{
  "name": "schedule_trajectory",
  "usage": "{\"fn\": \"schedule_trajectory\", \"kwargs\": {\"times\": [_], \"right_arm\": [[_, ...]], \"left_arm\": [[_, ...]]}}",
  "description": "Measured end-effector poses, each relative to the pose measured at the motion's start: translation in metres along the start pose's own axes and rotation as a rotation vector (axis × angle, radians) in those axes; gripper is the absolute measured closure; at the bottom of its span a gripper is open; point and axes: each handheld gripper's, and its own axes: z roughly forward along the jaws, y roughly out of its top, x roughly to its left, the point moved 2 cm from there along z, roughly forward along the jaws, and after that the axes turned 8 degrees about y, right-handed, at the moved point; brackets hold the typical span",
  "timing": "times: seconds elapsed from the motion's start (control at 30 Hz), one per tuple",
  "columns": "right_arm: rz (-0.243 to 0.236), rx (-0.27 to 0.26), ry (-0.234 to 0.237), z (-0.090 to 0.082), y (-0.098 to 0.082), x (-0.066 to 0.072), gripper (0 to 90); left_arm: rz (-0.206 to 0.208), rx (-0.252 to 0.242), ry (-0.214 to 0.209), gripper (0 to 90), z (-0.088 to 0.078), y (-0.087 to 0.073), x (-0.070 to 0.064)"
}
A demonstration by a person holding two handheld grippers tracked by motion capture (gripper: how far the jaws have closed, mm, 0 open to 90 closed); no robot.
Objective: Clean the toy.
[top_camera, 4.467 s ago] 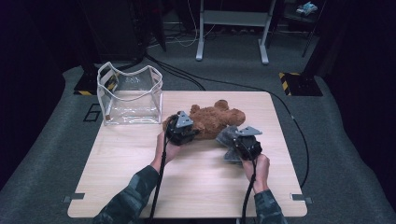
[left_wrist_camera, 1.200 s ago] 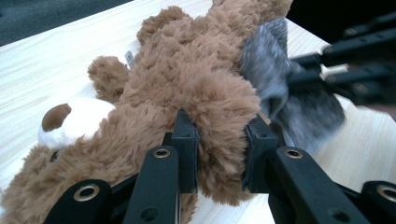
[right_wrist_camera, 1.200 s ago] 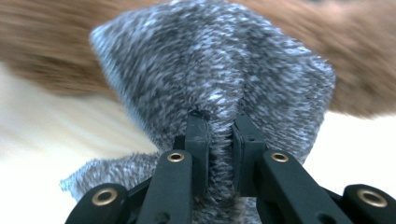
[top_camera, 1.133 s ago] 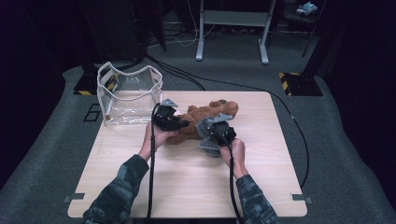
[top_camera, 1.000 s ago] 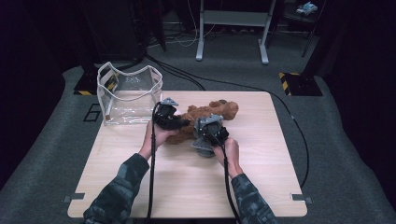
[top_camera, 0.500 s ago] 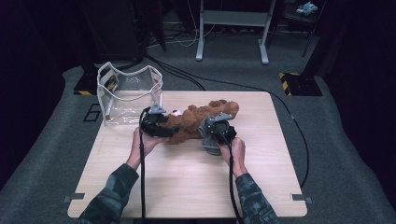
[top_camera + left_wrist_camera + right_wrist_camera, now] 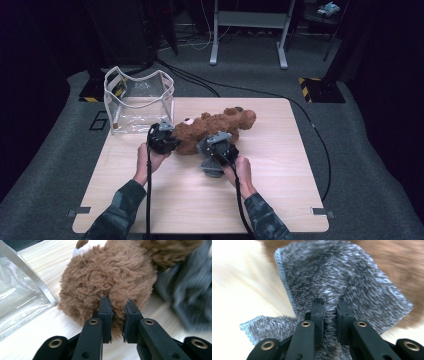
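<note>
**Two claws pinch a plush bear and its grey cloth**

The left claw (image 7: 117, 315) has just been closing, and its jaws now stand narrow with a tuft of brown fur pinched between them. That tuft belongs to the rounded end of the plush bear (image 7: 110, 277), which rises directly ahead of the claw and rests on the tabletop (image 7: 37, 340). To the left of this claw lies the clear plastic bag (image 7: 20, 302), its silver-edged wall just beside the bear's fur. To the claw's right, past the bear, a blurred grey cloth (image 7: 187, 295) shows.

The right claw (image 7: 329, 312) holds that grey cloth (image 7: 342, 277): the jaws are nearly together and a fold of the fuzzy fabric is squeezed between them. The cloth spreads ahead of the claw, its stitched edge running off to the left, and brown fur lies beyond it at the upper right.

From the high view, the left claw (image 7: 162, 138) sits at the bear's (image 7: 220, 127) head end, close to the clear bag (image 7: 140, 102) standing behind it. The right claw (image 7: 218, 150) sits at the near side of the bear's body, with the grey cloth (image 7: 211, 169) hanging just below it over the tabletop (image 7: 280, 185)
</note>
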Motion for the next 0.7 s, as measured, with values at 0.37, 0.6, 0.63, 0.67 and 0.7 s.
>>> {"fn": "schedule_trajectory", "kwargs": {"times": [0.37, 0.6, 0.63, 0.67, 0.7], "right_arm": [[-0.119, 0.037, 0.089, 0.042, 0.024, 0.044, 79.0], [-0.085, 0.066, 0.026, 0.042, 0.018, 0.022, 79.2], [-0.073, 0.067, 0.015, 0.039, 0.015, 0.016, 79.2], [-0.065, 0.071, 0.000, 0.037, 0.012, 0.010, 79.2], [-0.044, 0.076, -0.005, 0.034, 0.009, 0.005, 79.2]], "left_arm": [[-0.030, -0.015, -0.023, 80.5, 0.001, 0.001, 0.004], [-0.027, -0.024, -0.030, 80.7, 0.001, 0.000, 0.007], [-0.026, -0.020, -0.029, 80.7, 0.001, 0.000, 0.008], [-0.026, -0.020, -0.030, 80.7, 0.001, 0.000, 0.008], [-0.033, -0.025, -0.031, 80.7, 0.002, -0.001, 0.008]]}}
